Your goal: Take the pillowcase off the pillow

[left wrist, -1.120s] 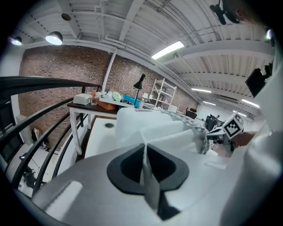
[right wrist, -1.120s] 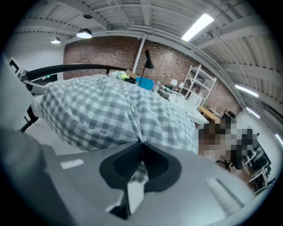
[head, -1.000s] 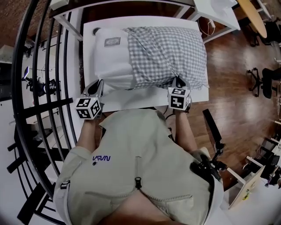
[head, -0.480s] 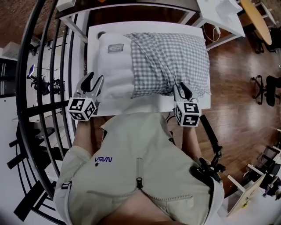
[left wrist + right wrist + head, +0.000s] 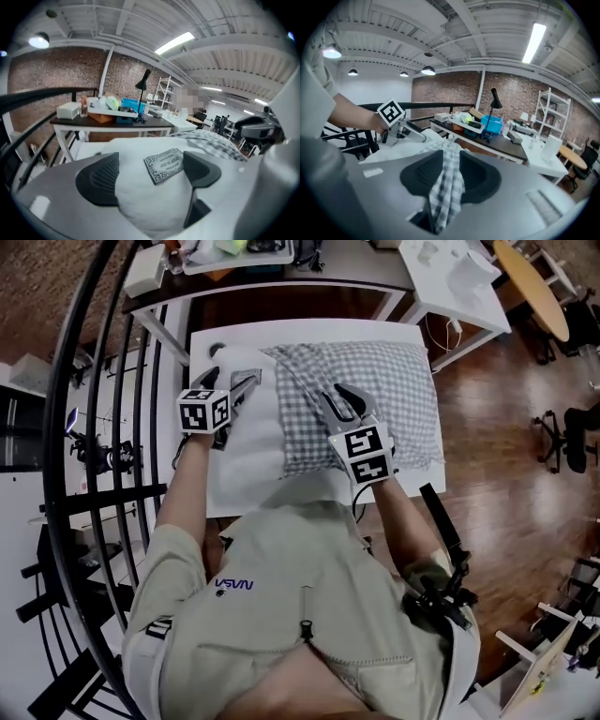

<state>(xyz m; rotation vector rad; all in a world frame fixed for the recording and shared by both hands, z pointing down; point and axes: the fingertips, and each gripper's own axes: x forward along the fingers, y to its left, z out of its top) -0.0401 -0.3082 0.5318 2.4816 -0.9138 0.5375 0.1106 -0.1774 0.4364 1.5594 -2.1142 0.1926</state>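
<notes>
Left gripper (image 5: pixel 151 164) opening astride pillow (image 5: pixel 154 206) — right gripper (image 5: pixel 446 171) clamped

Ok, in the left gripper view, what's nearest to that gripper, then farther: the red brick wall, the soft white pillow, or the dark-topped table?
1. Soft white pillow, between the jaws, which just opened wide.
2. Dark-topped table, behind the pillow, left of centre.
3. Red brick wall, farthest back, behind the table.

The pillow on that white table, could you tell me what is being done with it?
A person with a gripper in each hand is taking the checked pillowcase off a white pillow on the table. The right gripper is shut on a fold of the pillowcase. The left gripper has just been opening its jaws, with the pillow's bare end between them. The pillowcase covers the rest of the pillow.
</notes>
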